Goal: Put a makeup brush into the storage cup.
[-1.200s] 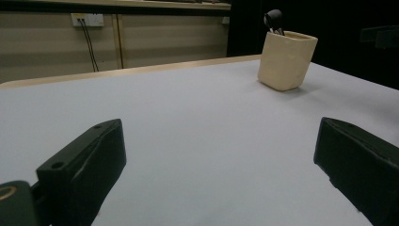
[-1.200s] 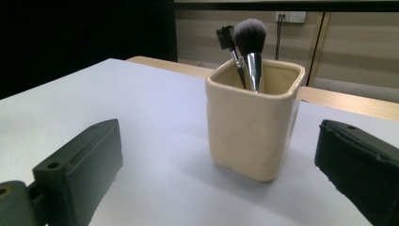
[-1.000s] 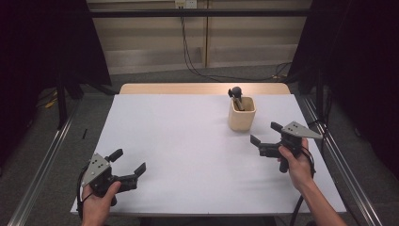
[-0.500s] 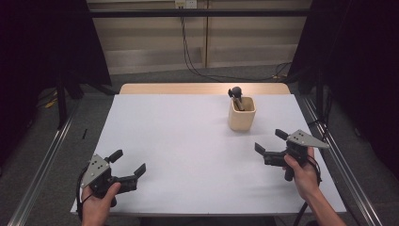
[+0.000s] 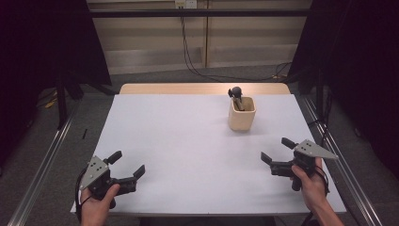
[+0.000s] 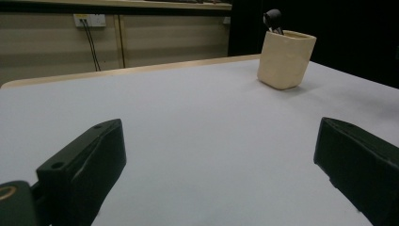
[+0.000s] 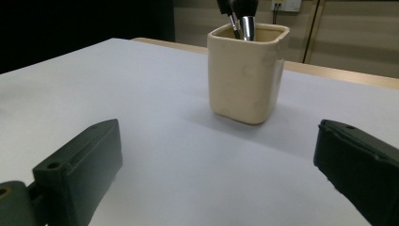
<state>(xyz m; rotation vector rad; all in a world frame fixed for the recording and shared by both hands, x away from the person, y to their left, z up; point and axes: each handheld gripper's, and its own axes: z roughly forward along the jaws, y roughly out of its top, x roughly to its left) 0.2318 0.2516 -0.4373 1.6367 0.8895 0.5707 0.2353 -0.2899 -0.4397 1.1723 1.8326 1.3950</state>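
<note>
Light falls evenly from above onto the pale desk point(image 5: 188, 141), which is the brightest area in the high view, while the curtains at both sides and the floor stay dim. The beige cup point(image 5: 242, 114) throws a soft, short shadow on the desk in the right gripper view. All views are slightly soft and grainy. In both gripper views the black jaws at the bottom are blurred and out of focus, and the far background is dark.

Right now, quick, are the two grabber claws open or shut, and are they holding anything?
Left gripper: open, holding nothing, low over the white table.
Right gripper: open, holding nothing, pointed toward the cream cup.
</note>
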